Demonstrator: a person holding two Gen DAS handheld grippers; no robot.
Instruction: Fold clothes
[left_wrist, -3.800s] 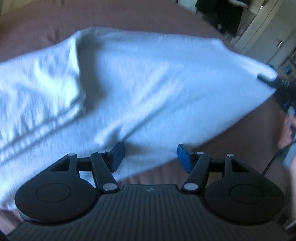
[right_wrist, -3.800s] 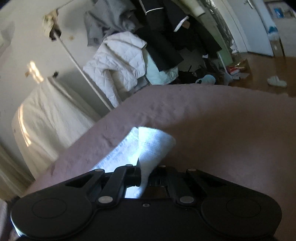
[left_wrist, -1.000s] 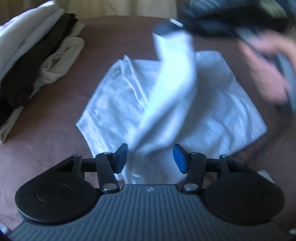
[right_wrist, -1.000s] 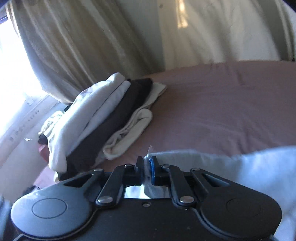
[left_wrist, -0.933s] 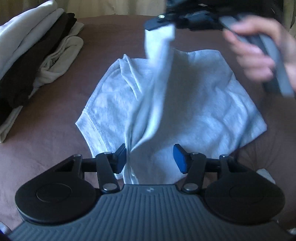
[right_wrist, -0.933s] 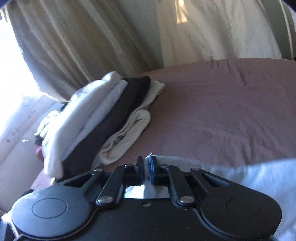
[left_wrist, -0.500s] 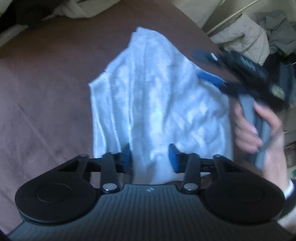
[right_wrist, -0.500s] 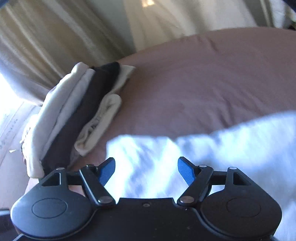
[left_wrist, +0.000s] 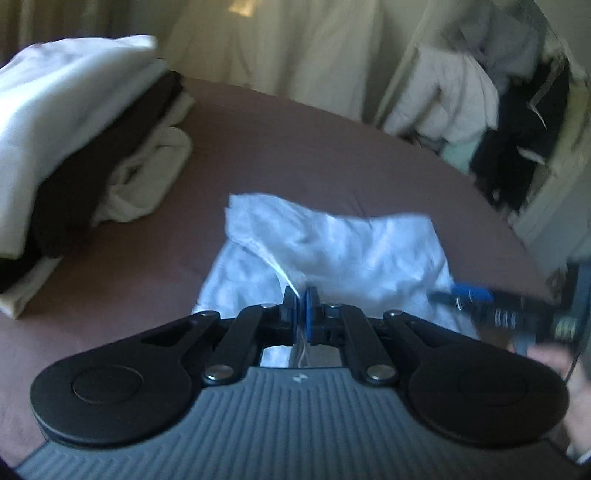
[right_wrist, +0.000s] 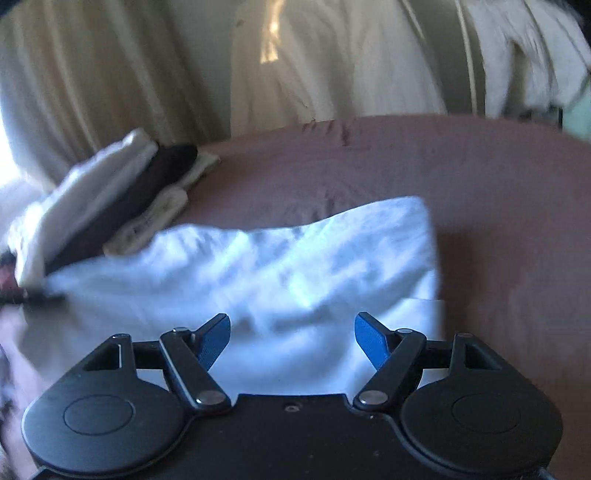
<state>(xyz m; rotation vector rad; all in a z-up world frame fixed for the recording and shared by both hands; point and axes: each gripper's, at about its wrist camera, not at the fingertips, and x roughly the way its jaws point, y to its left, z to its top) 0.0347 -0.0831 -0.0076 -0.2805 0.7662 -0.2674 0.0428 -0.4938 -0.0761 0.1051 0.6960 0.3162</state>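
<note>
A light blue-white T-shirt (left_wrist: 332, 247) lies partly folded on the brown bed cover (left_wrist: 295, 147). My left gripper (left_wrist: 300, 310) is shut on the shirt's near edge, with a thin seam of cloth pinched between the blue pads. In the right wrist view the same T-shirt (right_wrist: 258, 269) spreads in front of my right gripper (right_wrist: 291, 338), which stands open just above the cloth, nothing between its fingers. The right gripper (left_wrist: 469, 295) also shows at the right of the left wrist view, held by a person's hand (left_wrist: 565, 369).
A stack of folded clothes (left_wrist: 74, 147), white, dark and cream, sits on the bed to the left, also seen as the stack (right_wrist: 110, 203) in the right wrist view. Curtains (right_wrist: 110, 74) hang behind the bed. Hanging jackets and clothes (left_wrist: 480, 96) crowd the far right.
My left gripper has shut on the shirt's near edge. The right gripper let go of the shirt about half a second ago and stays open, now lower and nearer the cloth.
</note>
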